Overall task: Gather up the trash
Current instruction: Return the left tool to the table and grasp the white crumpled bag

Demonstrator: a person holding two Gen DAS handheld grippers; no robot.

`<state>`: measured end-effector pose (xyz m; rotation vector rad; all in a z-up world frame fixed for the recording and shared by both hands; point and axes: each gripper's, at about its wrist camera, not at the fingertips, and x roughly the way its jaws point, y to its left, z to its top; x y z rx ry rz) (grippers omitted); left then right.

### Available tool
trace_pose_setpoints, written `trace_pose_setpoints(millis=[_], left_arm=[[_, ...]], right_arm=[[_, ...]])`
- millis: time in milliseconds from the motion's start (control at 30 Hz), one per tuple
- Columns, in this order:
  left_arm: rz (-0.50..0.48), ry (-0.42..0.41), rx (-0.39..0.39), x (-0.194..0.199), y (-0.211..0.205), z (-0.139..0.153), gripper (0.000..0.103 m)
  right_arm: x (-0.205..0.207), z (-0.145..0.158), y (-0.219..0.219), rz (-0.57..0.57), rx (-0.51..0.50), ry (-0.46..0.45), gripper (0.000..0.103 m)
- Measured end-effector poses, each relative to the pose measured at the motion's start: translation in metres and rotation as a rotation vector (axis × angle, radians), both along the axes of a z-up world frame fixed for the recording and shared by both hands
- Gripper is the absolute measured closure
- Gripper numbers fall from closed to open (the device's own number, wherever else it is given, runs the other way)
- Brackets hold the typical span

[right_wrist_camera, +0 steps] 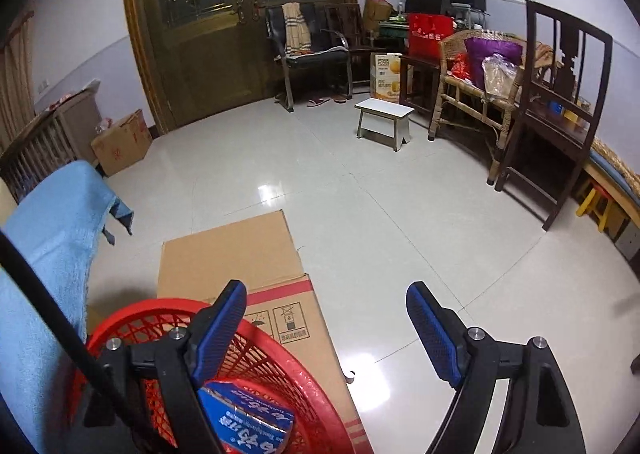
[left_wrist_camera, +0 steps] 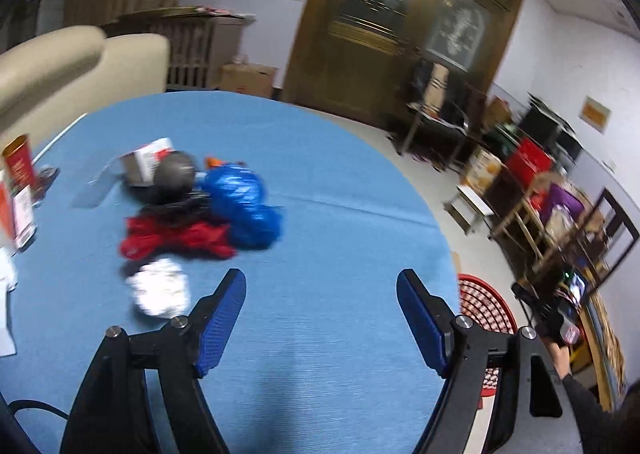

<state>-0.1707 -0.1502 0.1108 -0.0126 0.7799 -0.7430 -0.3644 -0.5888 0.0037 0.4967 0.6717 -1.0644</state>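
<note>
Your left gripper (left_wrist_camera: 320, 318) hovers over the blue-covered tabletop (left_wrist_camera: 340, 181), fingers wide apart with nothing between them. The trash lies in a loose pile ahead and to its left: a crumpled white tissue (left_wrist_camera: 160, 292) nearest, just beside the left finger, then a red wrapper (left_wrist_camera: 176, 240), a shiny blue wrapper (left_wrist_camera: 244, 205) and a dark grey lump (left_wrist_camera: 176, 175), all touching or overlapping. This view is blurred, so finer detail is unclear.

Your right gripper (right_wrist_camera: 326, 328) hangs beside the table over the red mesh basket (right_wrist_camera: 280, 358), fingers wide and empty. A blue packet (right_wrist_camera: 244, 428) already lies in the basket, which stands against a cardboard box (right_wrist_camera: 236, 254) on the tiled floor.

For the next pick, the tissue looks easiest: swing left until it sits centred between the fingers, lower to the cloth, then close gently so you pinch paper, not fabric.
</note>
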Motion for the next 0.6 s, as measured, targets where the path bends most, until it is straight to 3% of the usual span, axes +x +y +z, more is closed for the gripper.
trace_pose_setpoints(millis=[167,300,433,600], left_arm=[[0.096,-0.002,0.009,0.021,0.039,-0.006,0.025],[0.166,-0.008,0.042,0.035,0.062,-0.015,0.025],[0.223,0.016,0.064,0.048,0.076,-0.027,0.025],[0.255,0.051,0.082,0.062,0.079,-0.040,0.025]], right_arm=[[0.012,-0.002,0.014,0.032,-0.007,0.025,0.018],[0.008,0.000,0.020,-0.025,-0.019,0.041,0.018],[-0.001,0.029,0.035,-0.046,-0.090,-0.006,0.018],[0.016,0.082,0.072,0.066,-0.192,-0.084,0.018]])
